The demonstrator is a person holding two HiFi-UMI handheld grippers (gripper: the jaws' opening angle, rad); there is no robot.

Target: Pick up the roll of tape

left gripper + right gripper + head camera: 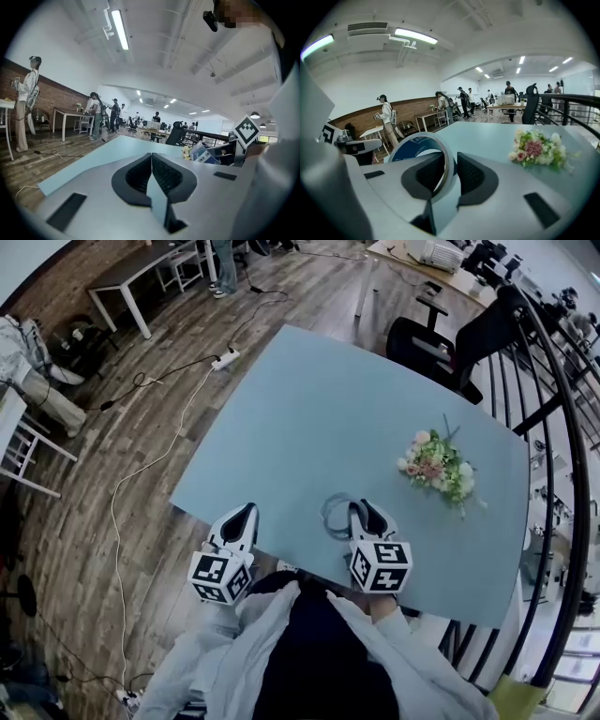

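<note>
The roll of tape is a thin whitish ring with a blue printed core. It stands upright on edge and is lifted off the light-blue table. My right gripper is shut on the ring's wall, one pad inside the ring and one outside. My left gripper hovers at the table's near edge, left of the right one. Its jaws are shut with nothing between them. In the left gripper view the right gripper's marker cube shows at the right.
A small bunch of pink and white flowers lies on the table, right of the grippers. A black office chair stands behind the table and a dark railing runs along the right. A power strip with cable lies on the floor.
</note>
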